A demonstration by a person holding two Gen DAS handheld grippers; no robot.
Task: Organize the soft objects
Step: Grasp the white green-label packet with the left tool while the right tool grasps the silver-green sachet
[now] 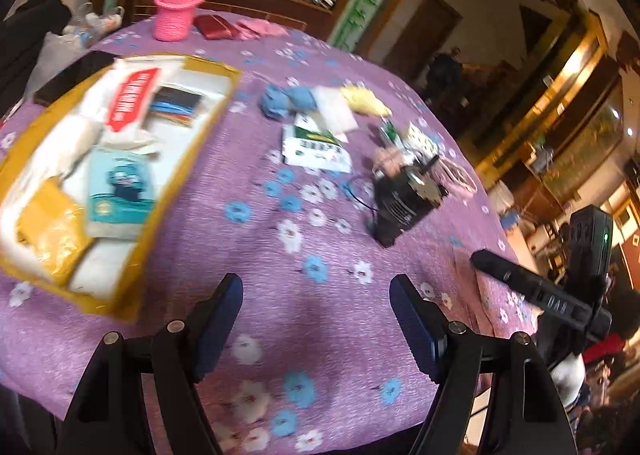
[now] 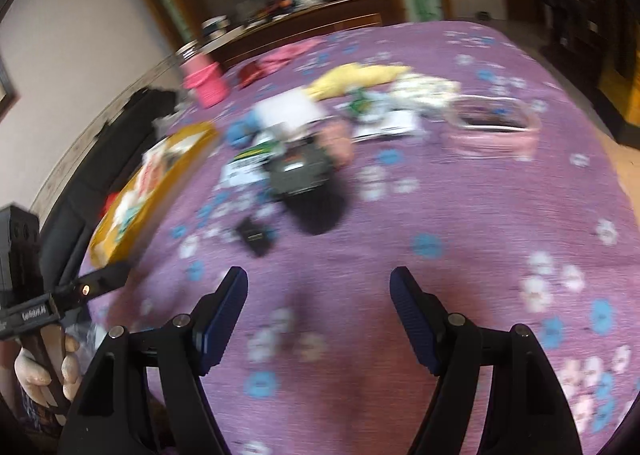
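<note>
Hovering wide open and empty over the purple flowered cloth (image 1: pixel 320 255), the left hand-held gripper (image 1: pixel 316 319) and right hand-held gripper (image 2: pixel 318 315) look ready for the blue soft toy (image 1: pixel 286 99) near the yellow box (image 1: pixel 224 95).

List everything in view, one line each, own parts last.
tablecloth: 1, purple with flowers, covers the table
tray: 1, yellow, left, full of packets
cup: 1, pink knitted, far left
pouch: 1, red, beside the cup
blue cloth: 1, centre
yellow cloth: 1, right of the blue cloth
black device: 1, centre right
pink basket: 1, far right
left hand-held gripper: open, empty
right hand-held gripper: open, empty
</note>
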